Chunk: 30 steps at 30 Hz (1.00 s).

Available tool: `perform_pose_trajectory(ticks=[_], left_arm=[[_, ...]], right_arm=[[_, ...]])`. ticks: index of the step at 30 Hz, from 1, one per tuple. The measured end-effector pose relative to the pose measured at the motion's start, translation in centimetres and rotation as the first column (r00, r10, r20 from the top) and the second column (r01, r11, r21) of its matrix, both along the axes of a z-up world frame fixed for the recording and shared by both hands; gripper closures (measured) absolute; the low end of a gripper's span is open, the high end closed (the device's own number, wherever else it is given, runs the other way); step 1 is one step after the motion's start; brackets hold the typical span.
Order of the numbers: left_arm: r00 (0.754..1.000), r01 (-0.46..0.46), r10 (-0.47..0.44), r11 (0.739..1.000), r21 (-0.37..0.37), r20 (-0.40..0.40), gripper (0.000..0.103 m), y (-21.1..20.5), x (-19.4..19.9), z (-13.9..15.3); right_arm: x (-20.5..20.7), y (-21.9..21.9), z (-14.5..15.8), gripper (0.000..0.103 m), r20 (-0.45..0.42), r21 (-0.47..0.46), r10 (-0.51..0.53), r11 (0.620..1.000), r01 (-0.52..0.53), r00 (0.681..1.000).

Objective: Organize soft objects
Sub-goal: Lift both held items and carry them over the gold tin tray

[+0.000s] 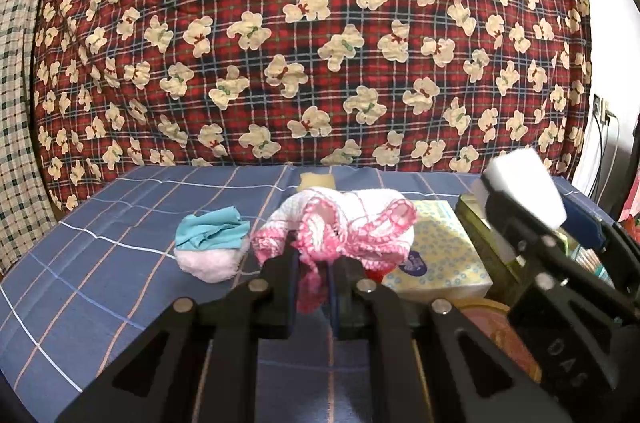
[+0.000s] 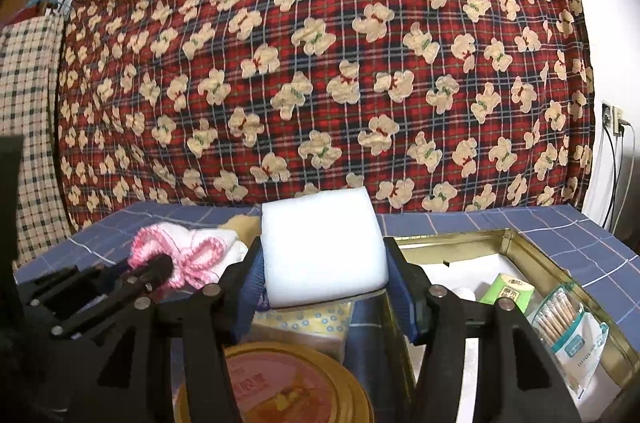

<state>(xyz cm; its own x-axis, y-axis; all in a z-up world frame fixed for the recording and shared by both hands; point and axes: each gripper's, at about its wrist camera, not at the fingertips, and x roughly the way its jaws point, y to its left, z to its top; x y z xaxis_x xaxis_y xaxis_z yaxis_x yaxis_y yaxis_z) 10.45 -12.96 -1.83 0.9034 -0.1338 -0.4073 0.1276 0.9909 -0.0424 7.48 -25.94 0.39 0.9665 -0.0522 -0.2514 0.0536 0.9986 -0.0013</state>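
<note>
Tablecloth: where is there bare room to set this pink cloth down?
Bare tablecloth lies left of the teal-and-pink bundle and in front of it. It is crowded to the right: tissue pack, round tin, open gold box.

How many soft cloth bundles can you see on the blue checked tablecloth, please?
2: the pink-trimmed white cloth pinched in the left gripper, and the teal-and-pink bundle to its left. Others may be hidden.

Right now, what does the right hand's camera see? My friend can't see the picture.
The right gripper squeezes a white foam block above a yellow tissue pack and a round tin lid. To its left, the left gripper pinches a pink-and-white cloth; to its right is an open gold tin box on the blue checked tablecloth.
</note>
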Motion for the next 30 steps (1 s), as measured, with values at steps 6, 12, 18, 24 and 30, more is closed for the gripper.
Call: perform_pose_trajectory(ticks=[6, 12, 18, 24, 30], left_arm=[[1.000, 0.006, -0.006, 1.000, -0.002, 0.005, 0.094, -0.2, -0.3, 0.1], [1.000, 0.011, -0.011, 1.000, -0.011, 0.007, 0.094, -0.3, -0.4, 0.2], [0.999, 0.035, -0.034, 0.999, -0.019, 0.022, 0.094, -0.6, -1.0, 0.9], [0.999, 0.040, -0.040, 0.999, -0.010, 0.023, 0.094, -1.0, -1.1, 1.4], [0.999, 0.046, -0.046, 0.999, -0.005, 0.026, 0.094, -1.7, -1.3, 2.3]], right_arm=[[-0.2, -0.2, 0.3, 0.044, 0.014, 0.007, -0.010, 1.000, 0.010, 1.000], [-0.5, -0.3, 0.5, 0.044, 0.030, 0.014, -0.012, 1.000, 0.011, 0.999], [-0.9, -0.4, 0.8, 0.044, 0.065, 0.030, -0.006, 1.000, 0.004, 0.998], [-1.7, -0.4, 1.2, 0.044, 0.091, 0.026, -0.004, 1.000, 0.002, 0.996], [-2.3, -2.2, 1.8, 0.044, 0.088, 0.037, -0.014, 0.999, 0.011, 0.996]])
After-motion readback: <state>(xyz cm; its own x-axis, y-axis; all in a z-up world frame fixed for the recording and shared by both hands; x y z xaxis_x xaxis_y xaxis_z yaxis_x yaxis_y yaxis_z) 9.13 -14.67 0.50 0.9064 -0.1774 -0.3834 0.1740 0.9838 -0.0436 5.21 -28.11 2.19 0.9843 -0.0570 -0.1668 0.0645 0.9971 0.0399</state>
